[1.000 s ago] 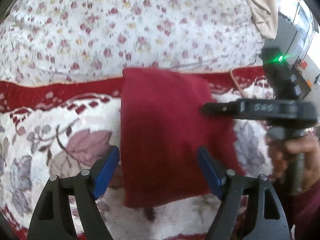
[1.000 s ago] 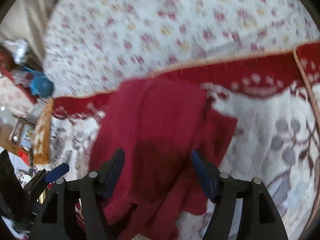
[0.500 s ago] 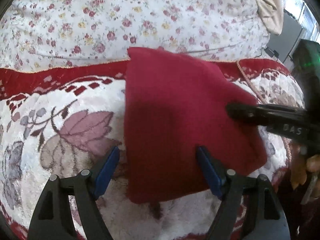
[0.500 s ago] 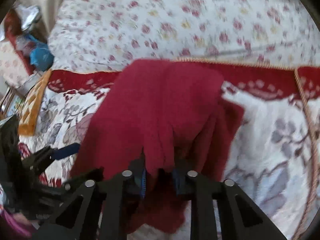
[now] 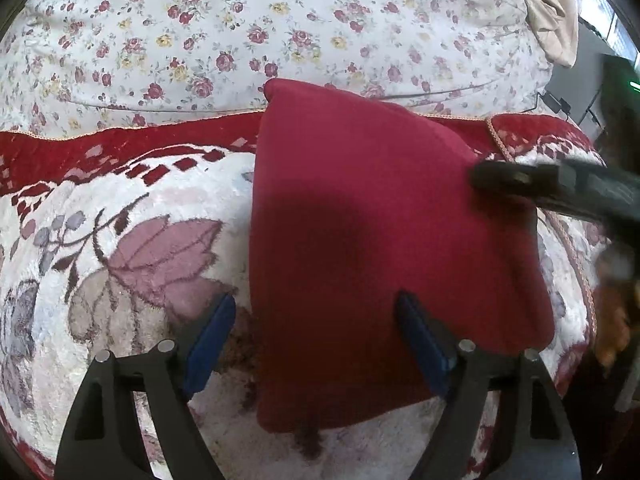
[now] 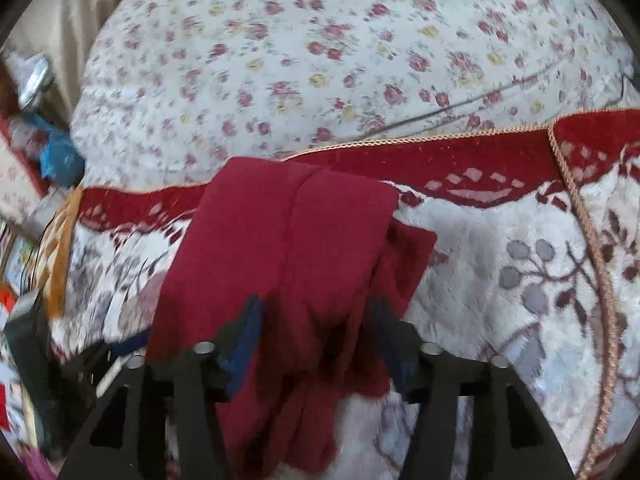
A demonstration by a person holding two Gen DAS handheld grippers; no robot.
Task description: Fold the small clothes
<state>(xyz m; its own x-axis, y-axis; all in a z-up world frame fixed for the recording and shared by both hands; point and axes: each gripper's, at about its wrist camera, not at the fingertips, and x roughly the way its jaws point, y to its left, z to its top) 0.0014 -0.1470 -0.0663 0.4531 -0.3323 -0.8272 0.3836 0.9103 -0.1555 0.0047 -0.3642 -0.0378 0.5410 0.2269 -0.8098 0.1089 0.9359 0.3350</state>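
Mostly one item in play: a dark red garment (image 5: 380,248), folded, lying flat on a plush rug (image 5: 120,248) patterned with leaves and a red border.

- Left gripper (image 5: 316,336): jaws spread wide, blue pads either side of the garment's near edge, one pad over the rug at 7 o'clock, the other over the cloth at 5 o'clock. Nothing pinched.
- Right gripper (image 6: 316,340): jaws spread, straddling a bunched fold of the garment's near end. Blurred; cannot tell whether the pads touch the cloth. In the left wrist view it enters from 3 o'clock, its tip over the garment's right side.
- Writing: none readable; the right gripper's body is too blurred.
- Surface and room: beyond the rug at 12 o'clock, a white bedsheet (image 5: 280,32) printed with small roses. Beige cloth (image 5: 552,8) at 1 o'clock. Right wrist view, 9 o'clock: clutter, including something blue (image 6: 60,160), indistinct.
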